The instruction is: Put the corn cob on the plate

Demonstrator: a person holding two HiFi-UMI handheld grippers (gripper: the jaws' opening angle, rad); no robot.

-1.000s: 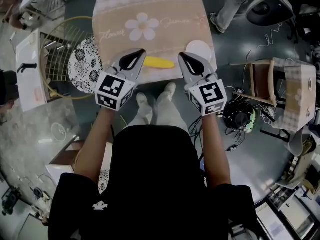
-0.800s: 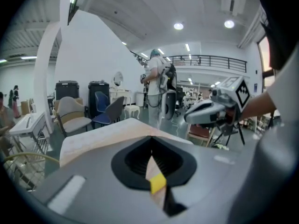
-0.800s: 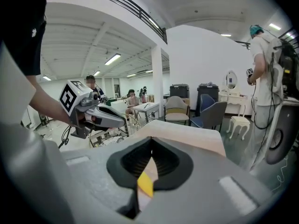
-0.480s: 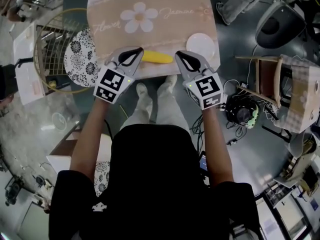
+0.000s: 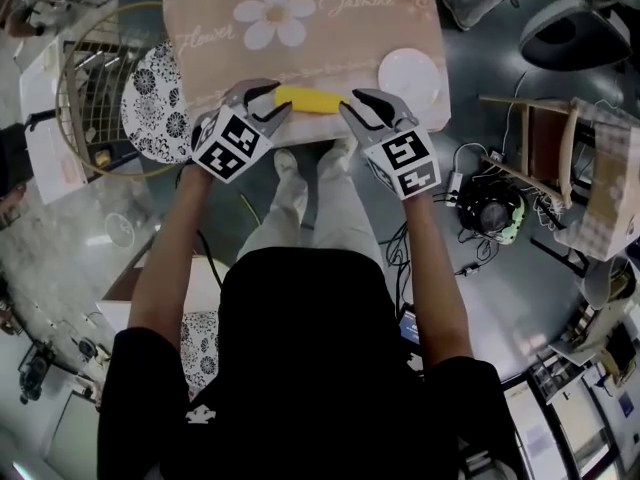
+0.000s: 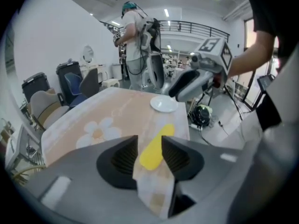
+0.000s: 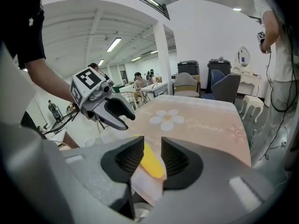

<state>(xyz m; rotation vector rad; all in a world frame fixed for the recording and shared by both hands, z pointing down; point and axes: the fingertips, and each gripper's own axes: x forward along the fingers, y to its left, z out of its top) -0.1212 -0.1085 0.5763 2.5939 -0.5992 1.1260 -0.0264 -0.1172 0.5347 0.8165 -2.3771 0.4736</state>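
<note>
The yellow corn cob [image 5: 312,100] lies across the near edge of the beige flowered tablecloth [image 5: 300,28]. A small white plate [image 5: 410,73] sits to its right, at the table's right side. My left gripper [image 5: 272,100] is at the cob's left end, and its jaws are opening; in the left gripper view the cob [image 6: 154,148] shows in the gap just ahead, untouched by the pads. My right gripper [image 5: 352,105] is at the cob's right end, its jaws opening too, with the cob [image 7: 152,164] in its gap. The plate [image 6: 163,105] lies beyond the cob.
A black-and-white patterned round cushion [image 5: 155,103] and a wire basket [image 5: 90,78] stand left of the table. A wooden chair [image 5: 545,143] and a headset on the floor [image 5: 495,218] are at the right. A person [image 6: 135,45] stands beyond the table's far side.
Both grippers have come down to the table's near edge, one at each end of the cob. Their jaws, shut before, now stand apart.
</note>
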